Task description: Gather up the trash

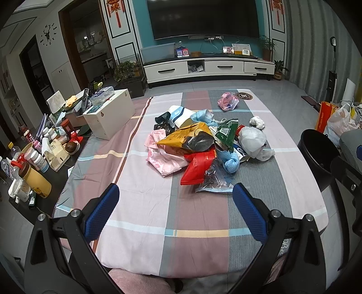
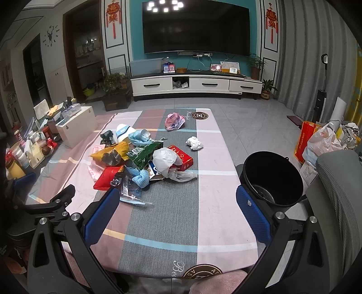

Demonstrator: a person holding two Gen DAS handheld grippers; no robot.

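Both grippers, left gripper (image 1: 176, 192) and right gripper (image 2: 177, 196), gape wide and empty; slippery wrappers (image 1: 194, 144) could spill beside the seemingly empty black bucket (image 2: 272, 178).

Both wrist cameras sit low at the near end of the table (image 1: 144, 248), facing 12 o'clock toward the television (image 1: 203, 18). The left view looks from slightly further left, with the trash pile (image 1: 199, 144) just ahead. The right view stands a little further right, the pile at 11 o'clock and the black bucket (image 2: 271, 178) at 2 o'clock. Both share table, pile and bucket.
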